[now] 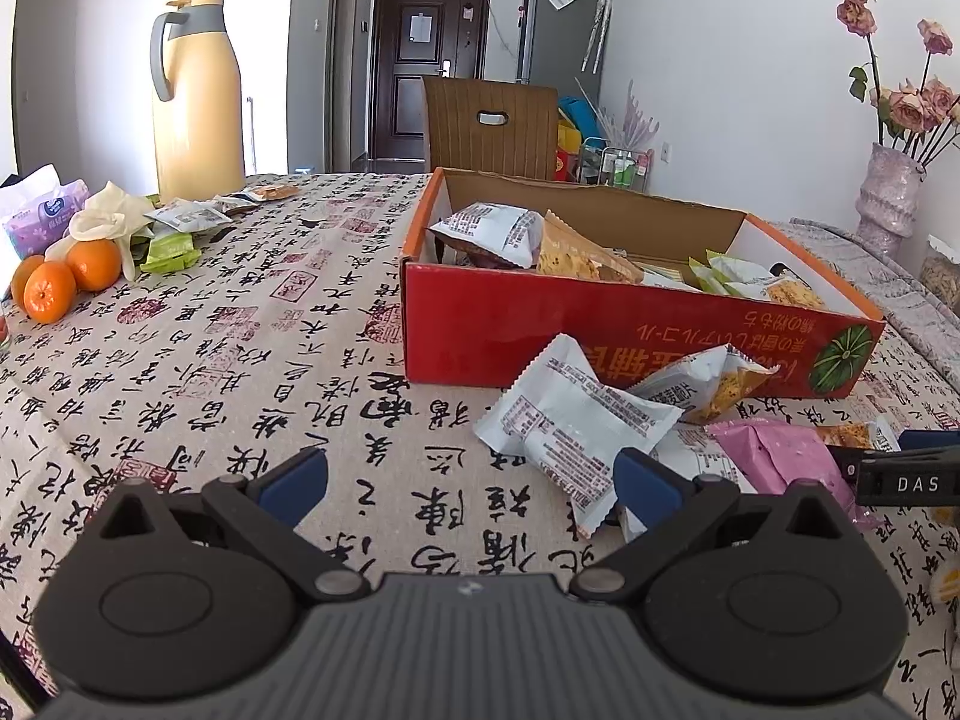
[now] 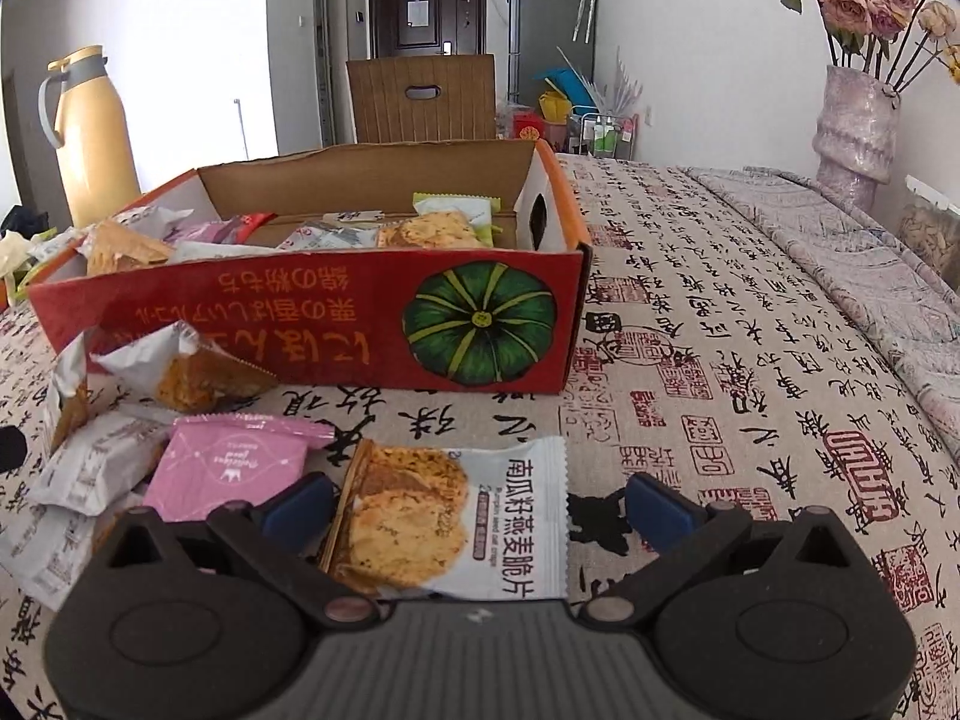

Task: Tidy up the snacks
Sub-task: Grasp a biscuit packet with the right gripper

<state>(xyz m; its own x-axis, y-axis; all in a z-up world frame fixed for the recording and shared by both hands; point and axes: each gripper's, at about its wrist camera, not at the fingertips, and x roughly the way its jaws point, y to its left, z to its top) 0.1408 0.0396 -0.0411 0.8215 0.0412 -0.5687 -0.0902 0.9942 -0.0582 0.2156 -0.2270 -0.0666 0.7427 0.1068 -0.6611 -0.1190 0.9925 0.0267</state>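
The right gripper (image 2: 480, 510), fingers spread, should close squarely on the white oat-crisp packet (image 2: 456, 516), then lift toward the red cardboard box (image 2: 336, 324) at twelve o'clock.

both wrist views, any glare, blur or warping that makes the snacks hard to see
Left wrist view: strong fisheye bending at the edges, dark vignette corners, bright washed-out wall at upper left; the white snack packet stays sharp. Right wrist view: same barrel warp, the red box looks bowed, wall at left overexposed; the oat crisp packet between the open right gripper fingers is crisp and readable.
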